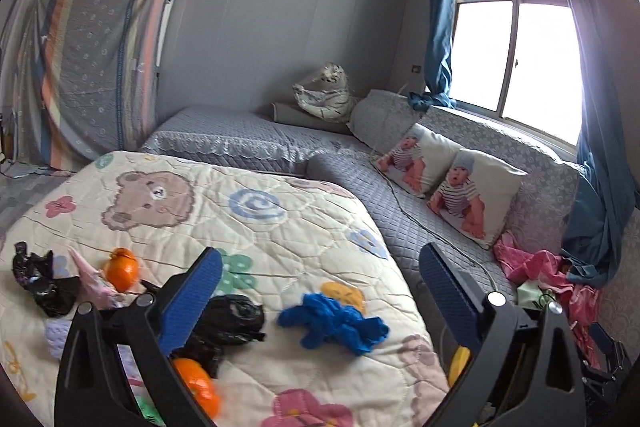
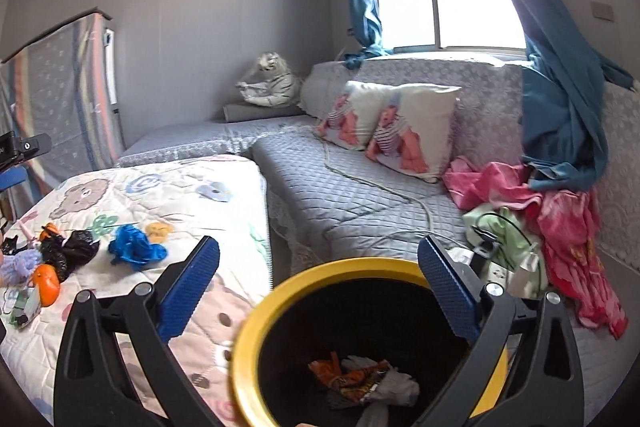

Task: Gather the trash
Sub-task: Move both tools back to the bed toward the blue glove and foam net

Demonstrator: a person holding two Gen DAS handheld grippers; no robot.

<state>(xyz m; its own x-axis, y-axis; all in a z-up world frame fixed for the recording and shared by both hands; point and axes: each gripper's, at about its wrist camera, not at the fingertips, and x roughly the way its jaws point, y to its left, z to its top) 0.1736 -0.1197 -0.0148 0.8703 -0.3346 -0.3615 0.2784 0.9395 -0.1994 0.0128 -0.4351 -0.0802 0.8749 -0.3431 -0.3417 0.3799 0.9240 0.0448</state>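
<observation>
A yellow-rimmed black bin [image 2: 256, 311] sits right below my right gripper [image 2: 318, 259], whose jaws stand wide open and empty; crumpled wrappers [image 2: 360, 379] lie at its bottom. On the cartoon quilt [image 1: 248, 227] trash is scattered: a blue plastic bag [image 1: 332, 321], a black bag [image 1: 234, 319], another black bag [image 1: 44, 283], an orange piece [image 1: 122, 269] and a second orange piece [image 1: 198, 385]. My left gripper [image 1: 320, 269] hovers above the quilt, open, holding nothing. The blue bag [image 2: 136, 247] and the orange piece [image 2: 46, 281] also show in the right wrist view.
A grey quilted sofa [image 1: 420, 227] carries two printed pillows [image 1: 452, 187], a cable and pink clothes [image 2: 560, 227]. A plush tiger [image 1: 328, 91] sits in the corner. Blue curtains [image 2: 560, 107] hang at the window. A striped cloth [image 1: 92, 67] covers furniture on the left.
</observation>
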